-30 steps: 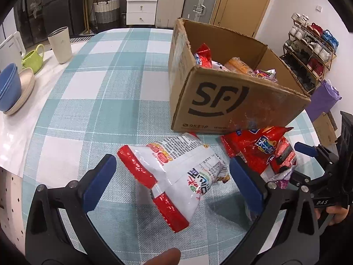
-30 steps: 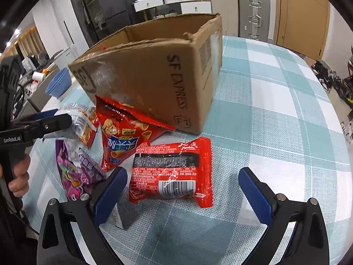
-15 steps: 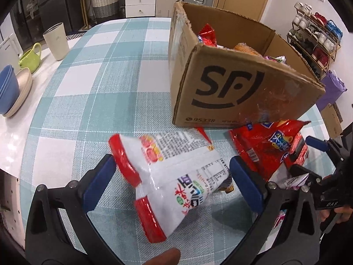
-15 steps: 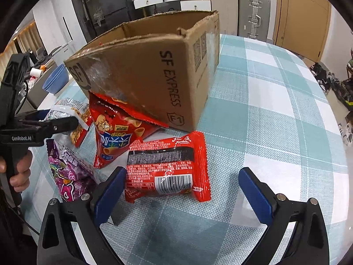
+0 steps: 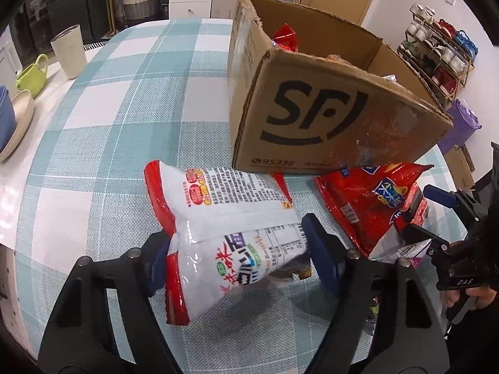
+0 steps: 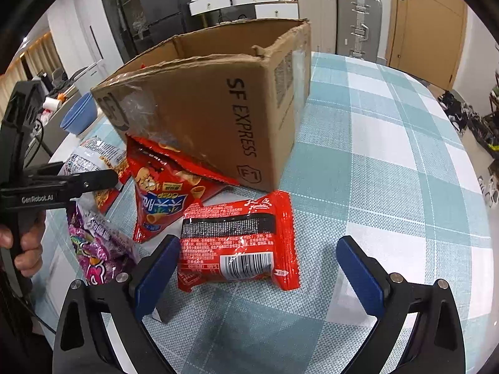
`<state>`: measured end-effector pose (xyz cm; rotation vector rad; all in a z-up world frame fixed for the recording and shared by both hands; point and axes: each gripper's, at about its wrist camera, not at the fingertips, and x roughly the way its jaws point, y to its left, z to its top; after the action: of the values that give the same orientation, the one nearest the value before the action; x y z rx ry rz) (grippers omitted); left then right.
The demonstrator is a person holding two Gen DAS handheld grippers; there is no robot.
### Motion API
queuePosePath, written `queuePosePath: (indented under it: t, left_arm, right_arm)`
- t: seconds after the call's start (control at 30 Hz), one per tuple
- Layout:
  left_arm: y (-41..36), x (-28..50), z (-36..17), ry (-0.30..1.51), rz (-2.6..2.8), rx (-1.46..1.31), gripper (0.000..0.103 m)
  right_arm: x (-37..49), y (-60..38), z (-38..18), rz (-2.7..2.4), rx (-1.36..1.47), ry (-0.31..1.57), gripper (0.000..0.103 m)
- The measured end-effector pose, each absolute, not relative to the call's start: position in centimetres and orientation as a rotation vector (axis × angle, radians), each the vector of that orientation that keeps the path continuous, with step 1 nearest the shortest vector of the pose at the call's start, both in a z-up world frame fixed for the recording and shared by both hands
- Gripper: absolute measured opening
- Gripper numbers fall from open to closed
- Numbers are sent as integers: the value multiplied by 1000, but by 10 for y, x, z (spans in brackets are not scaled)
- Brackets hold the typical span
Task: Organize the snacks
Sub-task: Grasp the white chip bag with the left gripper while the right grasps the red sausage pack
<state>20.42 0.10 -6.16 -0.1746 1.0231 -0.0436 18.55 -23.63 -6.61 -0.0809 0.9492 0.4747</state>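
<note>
A white and red snack bag (image 5: 237, 218) lies on the checked tablecloth in front of the cardboard box (image 5: 312, 115). My left gripper (image 5: 237, 252) is closing on it, and both blue pads touch the bag's sides. In the right wrist view a red noodle packet (image 6: 237, 243) lies between the jaws of my right gripper (image 6: 255, 271). Those jaws are closing; the left pad is at the packet's edge and the right pad stands well apart from it. A red cone-snack bag (image 6: 162, 199) leans under the box (image 6: 202, 118). A purple bag (image 6: 93, 249) lies to its left.
Several snacks sit inside the box. A cup (image 5: 69, 51), a green mug (image 5: 31, 76) and stacked bowls (image 5: 12, 118) stand along the table's left edge. A shoe rack (image 5: 443, 59) stands beyond the box, and suitcases (image 6: 358, 21) stand at the back wall.
The left jaws have come in from wide apart to the sides of the white and red bag. The right jaws have narrowed slightly around the red packet.
</note>
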Motion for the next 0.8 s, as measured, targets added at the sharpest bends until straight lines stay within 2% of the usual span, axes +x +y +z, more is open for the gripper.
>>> queuePosePath:
  t: [0.2, 0.43, 0.5, 0.8]
  left_arm:
    - [4, 193, -57, 976, -58, -191, 58]
    - [2, 174, -51, 940, -68, -177, 57]
    - [2, 171, -50, 934, -68, -180, 57]
    - [4, 160, -36, 883, -73, -197, 57]
  right_arm:
    - [186, -233, -65, 499, -70, 952, 81]
    - [178, -228, -65, 499, -90, 937, 70]
    - [176, -228, -64, 508, -93, 932, 57]
    - [157, -228, -60, 526, -106, 890, 52]
